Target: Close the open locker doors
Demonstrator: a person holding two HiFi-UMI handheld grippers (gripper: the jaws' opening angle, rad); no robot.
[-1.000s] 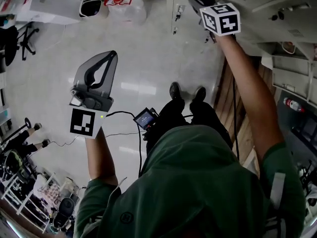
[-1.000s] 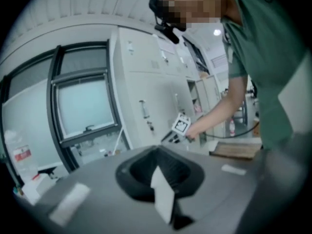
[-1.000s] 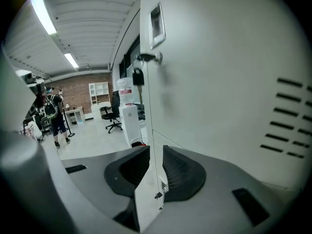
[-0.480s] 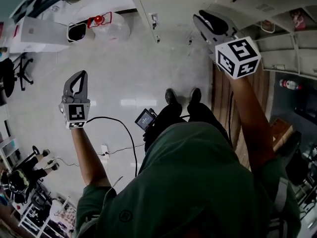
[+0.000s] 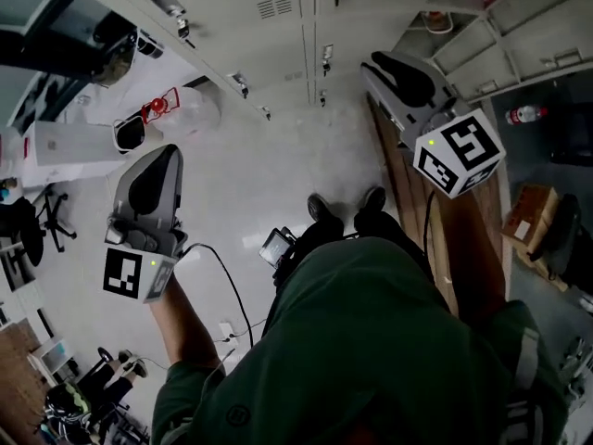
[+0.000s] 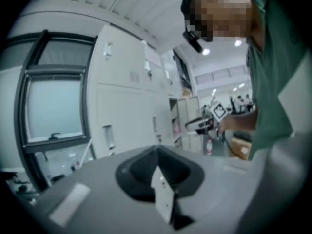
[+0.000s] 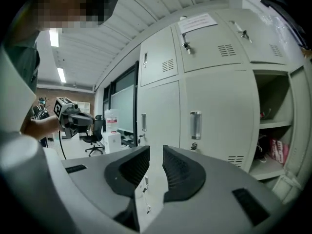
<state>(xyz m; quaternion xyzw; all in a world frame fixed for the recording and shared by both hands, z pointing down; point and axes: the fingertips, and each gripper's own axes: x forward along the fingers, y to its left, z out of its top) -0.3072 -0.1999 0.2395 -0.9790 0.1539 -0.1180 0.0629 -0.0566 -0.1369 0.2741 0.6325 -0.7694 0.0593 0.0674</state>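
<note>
Head view has swung up since the earlier frames: locker bank now fills the top, and both grippers sit lower in the picture. Left gripper's slot, seen before, is now gone.

Nearest: person's green top, then shoes on the pale floor, with a small screen device and a cable by the left shoe.

Left gripper is held up at left over the floor, well apart from the lockers, with its jaws pressed together and nothing between them. Right gripper is at right, farther out, near the lockers. Its pads stand a narrow gap apart and empty, and a closed door shows through the gap.

Far: closed locker doors run across the top centre. Open lockers are at far right, beyond the right gripper; the right gripper view shows their shelves with small items, right of the closed doors. A bottle lies right of the right gripper.
</note>
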